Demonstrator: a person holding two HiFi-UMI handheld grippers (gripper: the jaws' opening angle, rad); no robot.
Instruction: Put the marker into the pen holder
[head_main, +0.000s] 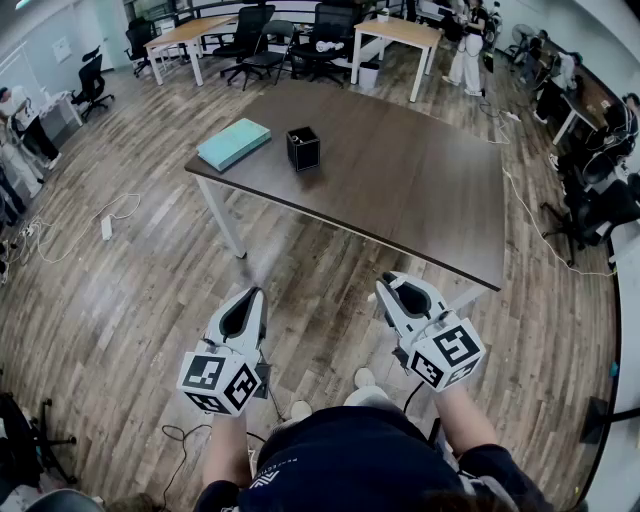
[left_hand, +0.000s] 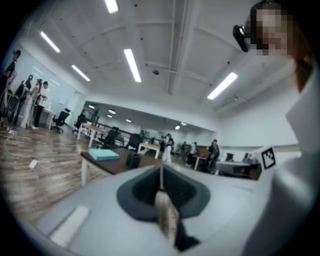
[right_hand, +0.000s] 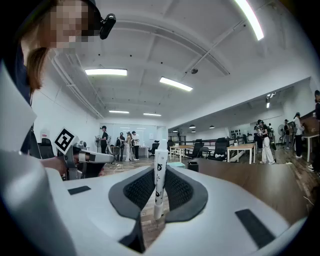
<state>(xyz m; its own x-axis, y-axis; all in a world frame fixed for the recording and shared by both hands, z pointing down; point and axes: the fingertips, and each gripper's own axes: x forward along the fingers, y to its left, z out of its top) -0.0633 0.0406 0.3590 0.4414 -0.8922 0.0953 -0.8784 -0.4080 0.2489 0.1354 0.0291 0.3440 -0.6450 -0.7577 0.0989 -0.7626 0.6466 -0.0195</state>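
Observation:
A white marker with black print stands upright between the jaws of my right gripper, which is shut on it. My left gripper is shut with nothing in it. In the head view both grippers, left and right, hang over the wooden floor, well short of the dark brown table. The black square pen holder stands on the table's far left part, also seen small as the pen holder ahead of the right jaws. The marker does not show in the head view.
A teal book lies left of the pen holder, near the table's left edge. White table legs stand below. Cables run over the floor at left. Office chairs and desks and several people stand at the back.

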